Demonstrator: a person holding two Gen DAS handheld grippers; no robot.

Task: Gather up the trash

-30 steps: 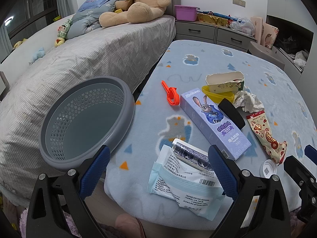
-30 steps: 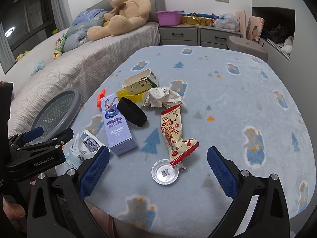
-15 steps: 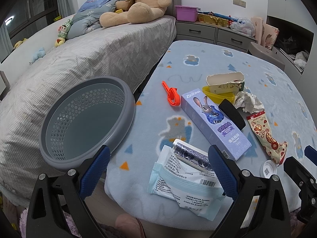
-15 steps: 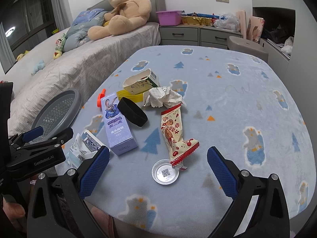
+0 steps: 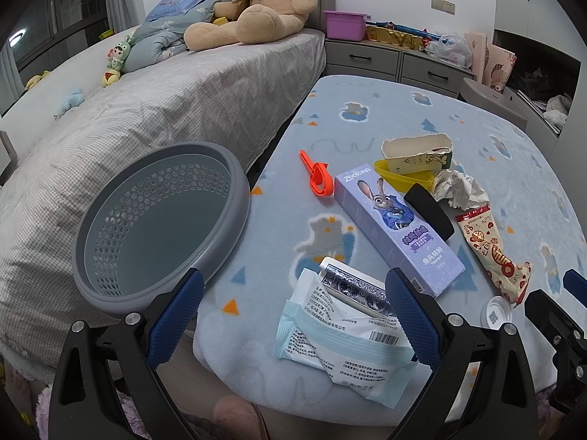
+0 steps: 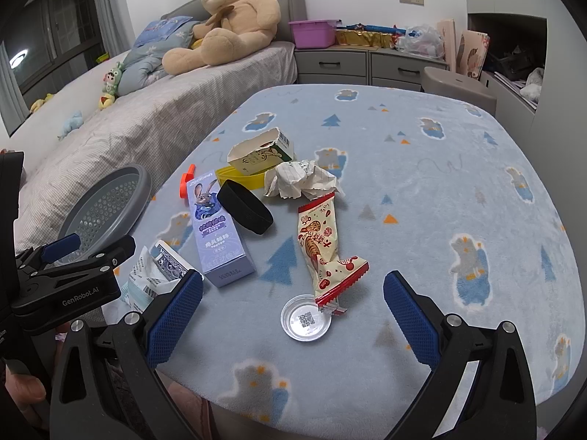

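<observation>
1. Left gripper [image 5: 291, 315] at 6 o'clock in its own view: jaws spread wide, holding nothing, hovering over the near edge of the blue fleece-covered table [image 5: 367, 117].
2. Right gripper [image 6: 291, 315] likewise wide open & empty, low over the table's near edge.
3. Nearest trash: white wet-wipe pack [image 5: 341, 341] w/ a patterned card box [image 5: 352, 286] lying on it, between the left fingers; clear plastic lid [image 6: 306, 317] between the right fingers.
4. Grey perforated basket [image 5: 157, 220] at 9 o'clock in left view, tilted, between bed & table edge, apart from the trash.
5. Mid-table: purple rabbit-print box [image 6: 216, 227], black band [image 6: 245, 212] leaning on it, red-white snack wrapper [image 6: 323, 245] touching the lid.
6. Further, 12 o'clock: crumpled paper [image 6: 299, 181], yellow dish [image 6: 238, 176] under a torn carton [image 6: 262, 152], orange clip [image 5: 317, 179].
7. Room: grey bed [image 5: 165, 110] at 10 o'clock w/ teddy bear [image 6: 227, 18]; grey drawer unit [image 6: 367, 62] at 12–1 o'clock carrying a purple bin [image 6: 313, 33] & clutter.
</observation>
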